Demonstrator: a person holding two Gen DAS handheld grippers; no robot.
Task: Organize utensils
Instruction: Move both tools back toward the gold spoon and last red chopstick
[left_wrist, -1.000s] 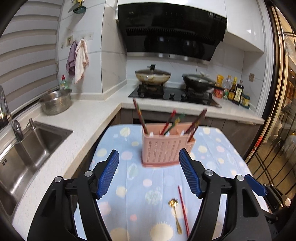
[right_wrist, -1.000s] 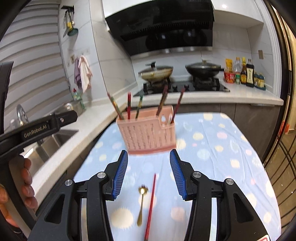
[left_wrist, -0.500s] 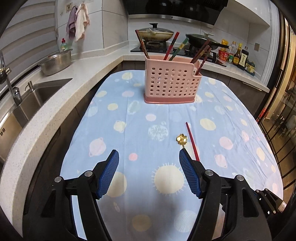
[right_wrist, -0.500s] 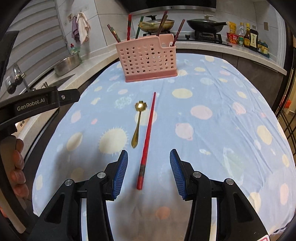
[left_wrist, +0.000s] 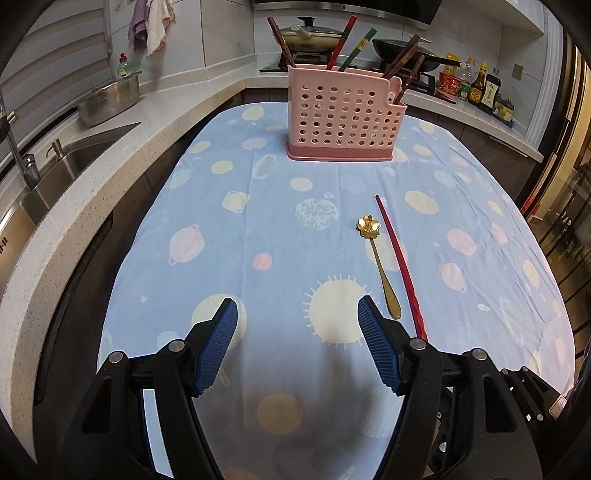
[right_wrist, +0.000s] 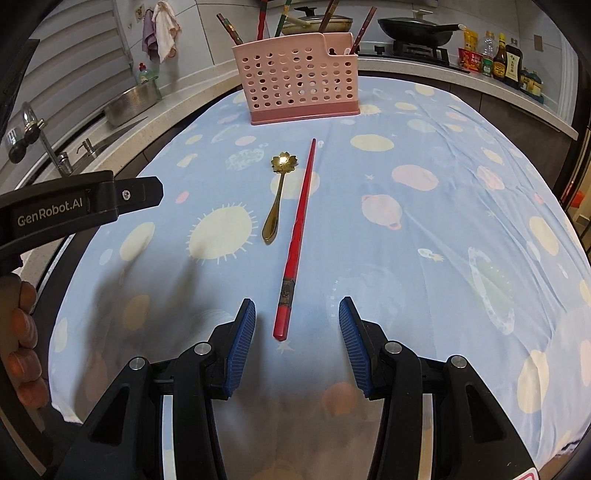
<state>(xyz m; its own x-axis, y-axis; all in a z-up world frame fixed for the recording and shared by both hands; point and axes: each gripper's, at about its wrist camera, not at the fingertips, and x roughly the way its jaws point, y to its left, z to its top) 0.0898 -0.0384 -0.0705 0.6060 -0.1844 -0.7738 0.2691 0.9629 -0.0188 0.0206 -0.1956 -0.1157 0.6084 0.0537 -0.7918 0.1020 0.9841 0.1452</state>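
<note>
**Two loose utensils wait in front of the holder, both tongs released**

On the surface, which wears a blue cloth (right_wrist: 424, 229) with planets, two utensils lie free. The red chopstick (right_wrist: 299, 225) lies near the middle, its thick end toward the near edge and its thin tip toward the far edge. Just beside it, apart from it, lies the gold spoon (right_wrist: 277, 195) with a flower-shaped bowl. The pink holder (right_wrist: 299, 77) stands upright near the far edge and already has several chopsticks in it.

The right tongs (right_wrist: 297, 332) are released and grasp nothing; the thick end of the chopstick lies just ahead of the gap between the pads. The left tongs (left_wrist: 297, 343) are also released and empty, over bare cloth, with the spoon handle near the right pad.

I judge the chopstick to be light, stiff and smooth, so it may roll or slip when pinched. The best hold seems the thick end, near the dark band, where the body looks less round. The spoon is thin metal and lies low on the soft cloth; its handle middle is probably the place to pinch, and the cloth could be caught with it.
</note>
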